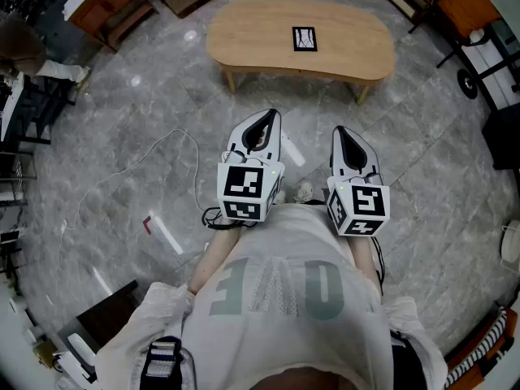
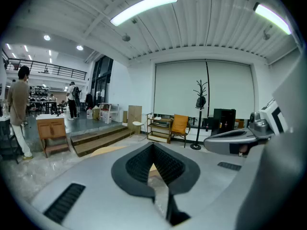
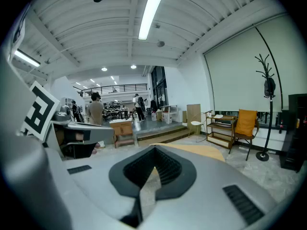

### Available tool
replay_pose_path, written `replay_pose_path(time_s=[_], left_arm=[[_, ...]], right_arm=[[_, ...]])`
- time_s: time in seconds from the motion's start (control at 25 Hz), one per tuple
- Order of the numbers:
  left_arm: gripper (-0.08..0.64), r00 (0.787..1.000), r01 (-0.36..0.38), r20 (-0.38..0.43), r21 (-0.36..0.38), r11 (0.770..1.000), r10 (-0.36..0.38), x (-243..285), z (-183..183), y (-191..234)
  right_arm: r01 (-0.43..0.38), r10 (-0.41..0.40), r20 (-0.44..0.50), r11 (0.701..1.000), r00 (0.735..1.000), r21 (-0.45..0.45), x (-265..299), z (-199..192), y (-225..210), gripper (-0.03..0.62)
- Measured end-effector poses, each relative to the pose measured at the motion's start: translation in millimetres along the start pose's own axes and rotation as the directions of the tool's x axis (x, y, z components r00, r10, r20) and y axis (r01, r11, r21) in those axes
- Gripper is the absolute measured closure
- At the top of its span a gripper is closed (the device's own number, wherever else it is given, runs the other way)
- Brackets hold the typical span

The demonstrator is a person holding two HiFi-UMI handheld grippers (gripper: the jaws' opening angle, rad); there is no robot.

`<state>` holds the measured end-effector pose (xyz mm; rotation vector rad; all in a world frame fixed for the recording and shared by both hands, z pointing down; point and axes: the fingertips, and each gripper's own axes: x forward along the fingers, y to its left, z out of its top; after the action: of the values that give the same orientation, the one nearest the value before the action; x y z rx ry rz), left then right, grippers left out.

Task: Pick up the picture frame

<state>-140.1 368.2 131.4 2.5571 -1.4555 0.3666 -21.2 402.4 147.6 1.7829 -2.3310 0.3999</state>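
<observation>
The picture frame (image 1: 305,39), small with a black border and a white picture, lies flat on the light wooden oval table (image 1: 244,39) far ahead of me. Both grippers are held side by side near my chest, over the marble floor and well short of the table. The left gripper (image 1: 266,120) is shut with nothing between its black pads (image 2: 139,164). The right gripper (image 1: 342,134) is also shut and empty, its pads (image 3: 165,166) meeting at the tip. A tan stretch of the table (image 3: 204,151) shows past the right gripper; the frame is hidden in both gripper views.
A white cable (image 1: 175,149) loops over the floor at the left. A wooden cabinet (image 1: 110,2) stands at the back left, an orange chair (image 2: 180,124) and a coat stand (image 2: 200,99) beyond the table. People (image 3: 96,110) stand far off.
</observation>
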Motion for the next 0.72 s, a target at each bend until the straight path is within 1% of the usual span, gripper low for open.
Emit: replay_pose_path(time_s=[0.32,0.56,0.72], left_arm=[[0.551,1.000,-0.016,0.007,0.004,1.000,0.016,3.2,1.7,-7.6],[0.550,0.998,-0.058,-0.001,-0.021,0.998,0.058,10.8,-1.3,-4.7],[0.551,0.994,-0.106,0.005,-0.028,0.994,0.106,21.3,0.6,-0.2]], right_arm=[[-0.013,0.012,-0.002,1.000,1.000,-0.025,-4.1,-1.6,-7.4,0.588],[-0.026,0.026,-0.006,0.998,1.000,-0.050,-0.4,-0.1,-22.6,0.588],[-0.044,0.044,0.017,0.999,0.999,0.003,2.9,2.7,-42.4,0.588]])
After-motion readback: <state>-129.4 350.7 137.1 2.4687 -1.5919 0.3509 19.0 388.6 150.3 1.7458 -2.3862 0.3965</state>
